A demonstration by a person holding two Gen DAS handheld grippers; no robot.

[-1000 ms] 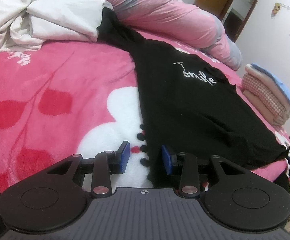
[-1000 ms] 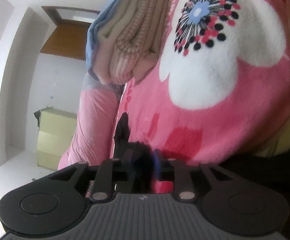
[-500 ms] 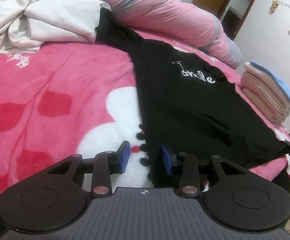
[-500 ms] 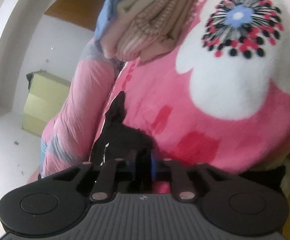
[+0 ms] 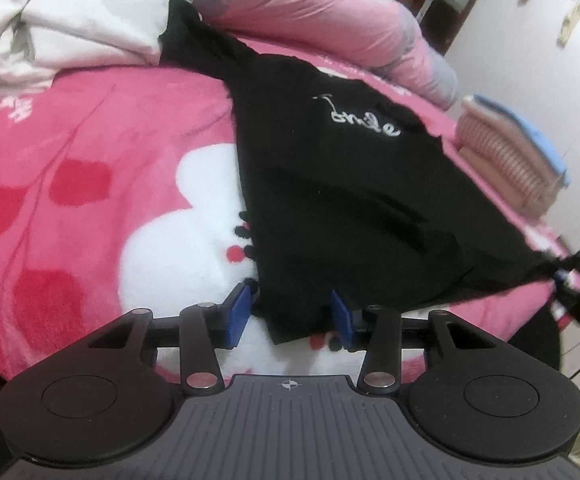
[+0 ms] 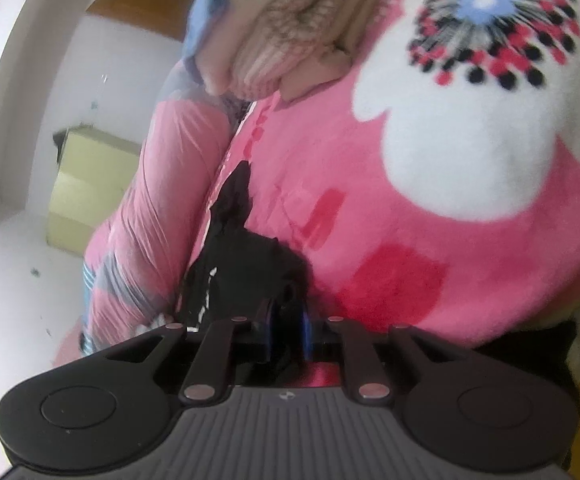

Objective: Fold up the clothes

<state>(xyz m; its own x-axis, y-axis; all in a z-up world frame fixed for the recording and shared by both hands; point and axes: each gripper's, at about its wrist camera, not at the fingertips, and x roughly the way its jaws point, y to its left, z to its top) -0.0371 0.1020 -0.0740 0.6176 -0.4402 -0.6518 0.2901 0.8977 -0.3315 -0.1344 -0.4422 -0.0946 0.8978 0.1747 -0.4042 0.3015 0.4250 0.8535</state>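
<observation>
**Black top, spread on bed, two corners in hand**

Presently, the black garment point(image 5: 350, 200) with white script lies spread flat on the pink floral blanket point(image 5: 89, 168) of the bed, reaching away from the left gripper point(image 5: 290, 320).

- Near corner: a hem corner sits between the left gripper's blue pads point(image 5: 237, 314), which stand apart on either side of it; no clamp is made.
- Far corner: drawn to a point off to the right of the left gripper, where the right gripper point(image 6: 287, 332) is closed on a bunch of the black cloth. The pull line between the two corners looks taut.
- Beyond the garment, ahead and to the left: a heap of white clothes point(image 5: 69, 28), unfolded.
- Ahead and to the right: a folded stack point(image 5: 518, 152) in pink, beige and blue.
- Farthest ahead: a rolled pink quilt point(image 5: 310, 20).

Step in hand, as judged: securing the hem edge at both ends, ready for a fold. The next move calls for the left gripper to pinch its corner squarely, catching all layers, then both ends to travel together at matched height so the edge stays straight. Risk: the loose corner slipping out if the right side pulls on.
</observation>
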